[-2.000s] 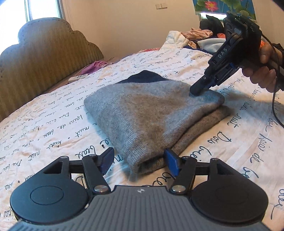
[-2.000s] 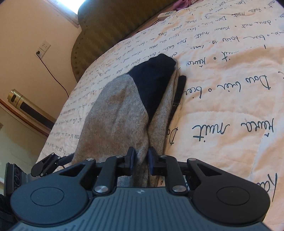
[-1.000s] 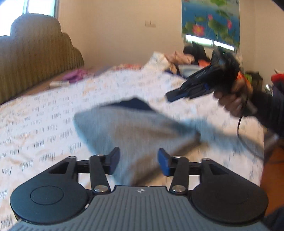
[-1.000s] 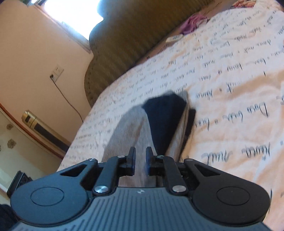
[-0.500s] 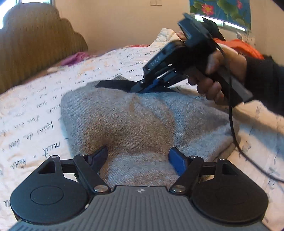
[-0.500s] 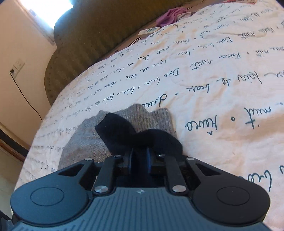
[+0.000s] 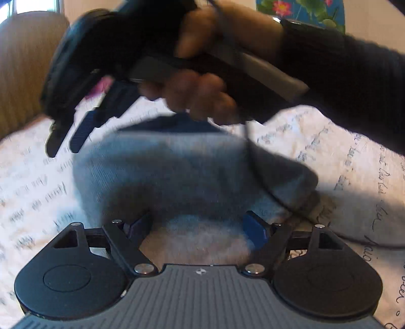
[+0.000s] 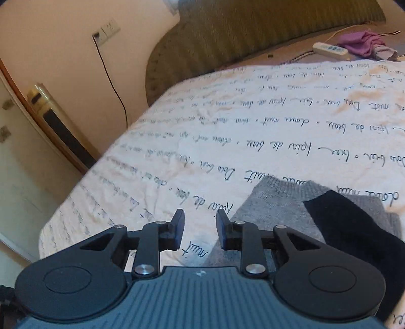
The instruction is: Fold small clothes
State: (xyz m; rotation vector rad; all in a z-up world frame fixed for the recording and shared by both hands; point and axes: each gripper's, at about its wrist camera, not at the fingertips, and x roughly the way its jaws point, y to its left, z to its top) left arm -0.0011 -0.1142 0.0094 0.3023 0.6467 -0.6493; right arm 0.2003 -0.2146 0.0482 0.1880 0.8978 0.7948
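The folded sweater [image 7: 182,177] is a soft, fuzzy grey knit with a ribbed hem and a matt dark patch at its 12 o'clock edge. The bedspread [image 8: 253,131] is matt, lightly creased printed cloth. The headboard [image 8: 253,33] at 12 o'clock is ribbed upholstery fabric. The right gripper [image 8: 200,231] is matt black plastic with shiny metal pivots.

Bed [image 8: 253,131] covered by a cream sheet printed with dark cursive script; olive scalloped headboard [image 8: 253,33] behind. White power strip [image 8: 330,48] beside crumpled purple cloth [image 8: 364,45]. Wall socket [image 8: 106,31] with black cord [image 8: 114,86]. Lotus-print picture [image 7: 301,11] on far wall.
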